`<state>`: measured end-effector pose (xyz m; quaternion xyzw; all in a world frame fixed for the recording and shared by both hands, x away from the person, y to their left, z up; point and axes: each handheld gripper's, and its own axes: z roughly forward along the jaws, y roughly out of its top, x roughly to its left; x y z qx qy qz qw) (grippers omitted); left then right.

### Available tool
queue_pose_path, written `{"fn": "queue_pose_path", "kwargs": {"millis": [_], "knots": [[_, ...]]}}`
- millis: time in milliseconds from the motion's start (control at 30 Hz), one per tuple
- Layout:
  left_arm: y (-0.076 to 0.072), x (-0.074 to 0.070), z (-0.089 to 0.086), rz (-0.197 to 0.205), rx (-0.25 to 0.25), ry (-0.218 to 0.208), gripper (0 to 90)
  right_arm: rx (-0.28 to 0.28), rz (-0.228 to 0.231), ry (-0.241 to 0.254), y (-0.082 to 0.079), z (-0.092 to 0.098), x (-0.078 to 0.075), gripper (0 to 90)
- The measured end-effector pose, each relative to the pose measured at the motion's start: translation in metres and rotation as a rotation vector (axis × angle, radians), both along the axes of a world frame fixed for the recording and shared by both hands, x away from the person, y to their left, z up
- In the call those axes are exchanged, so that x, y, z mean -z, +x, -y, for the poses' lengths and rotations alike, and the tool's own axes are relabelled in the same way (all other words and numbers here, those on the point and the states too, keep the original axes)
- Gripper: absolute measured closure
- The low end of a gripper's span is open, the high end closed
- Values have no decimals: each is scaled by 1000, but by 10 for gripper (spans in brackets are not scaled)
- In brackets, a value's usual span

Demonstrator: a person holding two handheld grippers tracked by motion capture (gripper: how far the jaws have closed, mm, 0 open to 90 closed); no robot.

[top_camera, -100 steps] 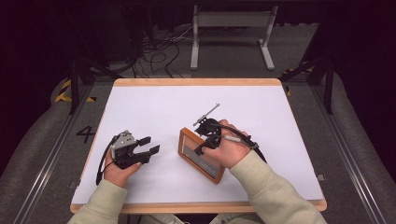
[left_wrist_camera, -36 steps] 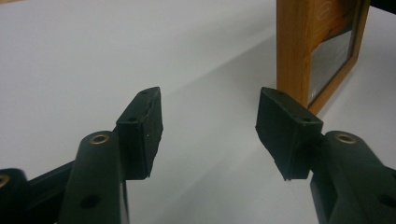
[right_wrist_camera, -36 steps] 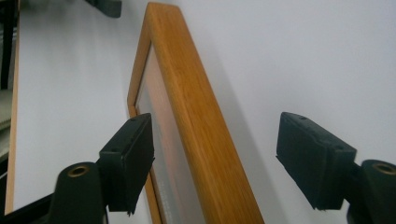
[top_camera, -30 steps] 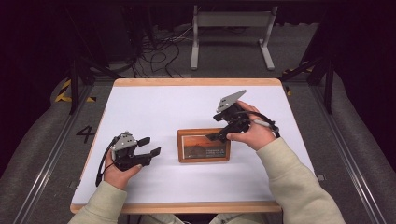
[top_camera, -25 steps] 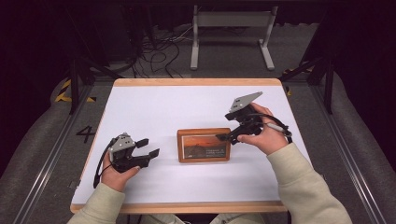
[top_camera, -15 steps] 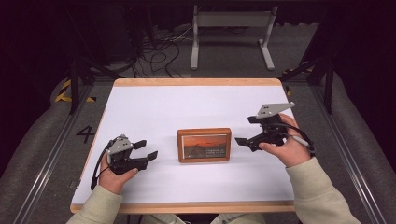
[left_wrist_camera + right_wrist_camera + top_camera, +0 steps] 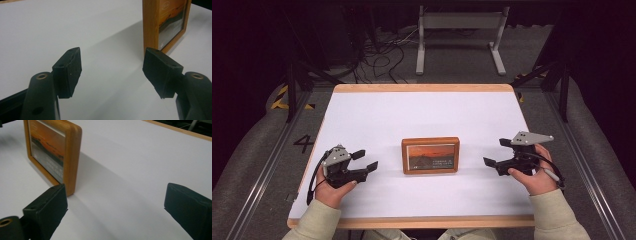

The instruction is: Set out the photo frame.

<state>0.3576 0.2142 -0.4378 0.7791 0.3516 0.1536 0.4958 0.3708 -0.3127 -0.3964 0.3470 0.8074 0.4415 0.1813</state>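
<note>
A wooden picture frame (image 7: 430, 156) with an orange sunset print stands upright near the middle of the white table (image 7: 377, 120), with neither gripper touching it. My left gripper (image 7: 366, 160) rests at the left, pointing at the frame; its jaws have just been opening and stand open, with nothing between them. In the left gripper view (image 7: 112, 67) the frame (image 7: 163, 22) stands beyond the right jaw. My right gripper (image 7: 495, 152) sits to the right of the frame; its jaws have also just been opening and stand wide, holding nothing. In the right gripper view (image 7: 116, 202) the frame (image 7: 53, 155) rises behind the left jaw.
The table has a wooden rim (image 7: 422, 88). Behind it on the dark floor stand a metal stand (image 7: 459, 30) and a tangle of cables (image 7: 377, 50). Bare white surface lies around the frame on all sides.
My right hand has drawn away from the frame to the right and come down toward the table. The frame stays standing by itself. The left hand has hardly shifted.
</note>
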Motion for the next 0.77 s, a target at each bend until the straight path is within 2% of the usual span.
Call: {"fn": "queue_pose_path", "kwargs": {"millis": [133,300,467,533,767], "knots": [[1,0,0,10,-10,7,321,27,9,12,-2,4,12,32],[1,2,-1,-1,-13,-1,322,47,7,33,-4,7,30,34],[2,3,1,3,-2,12,324,46,-20,1,0,7,47,30],[1,4,2,-11,2,6,324,36,-24,-6,0,4,50,31],[0,5,1,-12,2,10,325,43,-24,-17,2,3,51,30]]}}
